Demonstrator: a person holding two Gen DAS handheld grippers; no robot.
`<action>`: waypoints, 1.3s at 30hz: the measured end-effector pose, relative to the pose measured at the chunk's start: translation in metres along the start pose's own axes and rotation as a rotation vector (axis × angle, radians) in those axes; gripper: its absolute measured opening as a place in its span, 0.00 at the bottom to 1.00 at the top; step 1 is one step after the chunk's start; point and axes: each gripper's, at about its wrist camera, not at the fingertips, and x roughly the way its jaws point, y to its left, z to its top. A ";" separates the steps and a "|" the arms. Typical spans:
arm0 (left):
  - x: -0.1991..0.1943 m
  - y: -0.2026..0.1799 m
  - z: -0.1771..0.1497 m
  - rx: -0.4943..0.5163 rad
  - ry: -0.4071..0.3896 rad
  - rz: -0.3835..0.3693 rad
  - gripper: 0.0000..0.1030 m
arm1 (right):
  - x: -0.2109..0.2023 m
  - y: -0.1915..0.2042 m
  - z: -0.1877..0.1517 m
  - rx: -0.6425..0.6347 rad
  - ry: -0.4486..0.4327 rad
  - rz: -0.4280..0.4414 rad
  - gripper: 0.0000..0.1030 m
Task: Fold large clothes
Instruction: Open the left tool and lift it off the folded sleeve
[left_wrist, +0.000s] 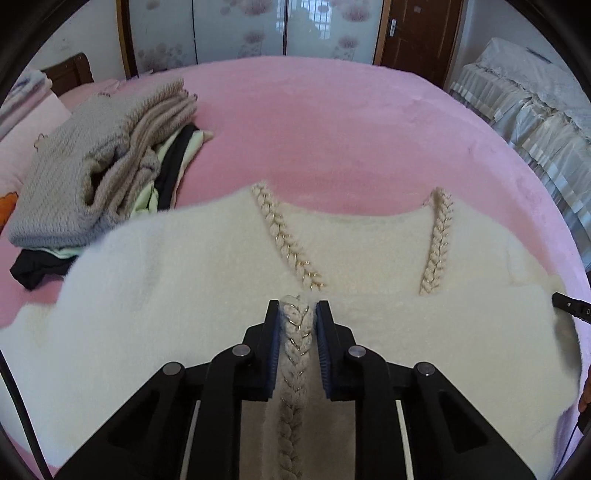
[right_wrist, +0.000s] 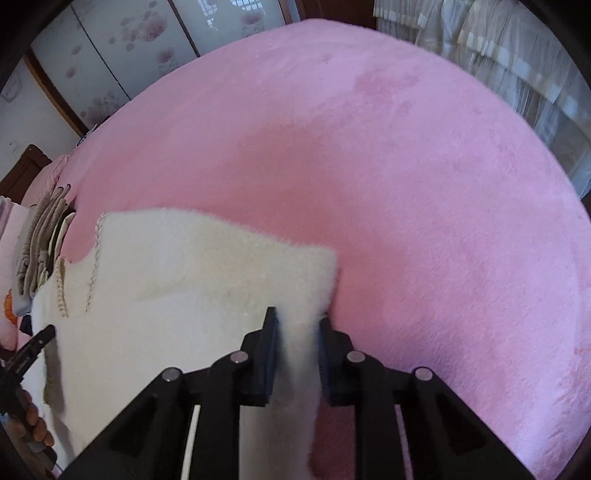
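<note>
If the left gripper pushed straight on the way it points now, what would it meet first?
Probably more of the white sweater itself: the left gripper is shut on its braided trim, and the fuzzy front lies just beyond the tips, though depth is unclear.

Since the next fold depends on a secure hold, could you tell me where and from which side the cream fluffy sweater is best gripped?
Take the cream fluffy sweater at its edges, coming down from above at a slant. The braided trim is a raised ridge, easy to pinch; the left tool is shut on it. The right side edge lies free on the pink bedspread, so the right tool straddles and clamps it.
</note>
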 end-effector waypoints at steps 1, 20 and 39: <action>0.008 -0.002 -0.003 0.004 0.014 0.028 0.16 | 0.007 0.001 -0.003 -0.006 0.005 -0.016 0.17; -0.060 -0.045 -0.050 -0.042 0.004 0.020 0.52 | -0.066 0.129 -0.106 -0.272 -0.090 0.129 0.35; -0.051 -0.042 -0.074 0.002 0.094 0.059 0.52 | -0.088 0.019 -0.131 -0.101 -0.076 -0.031 0.04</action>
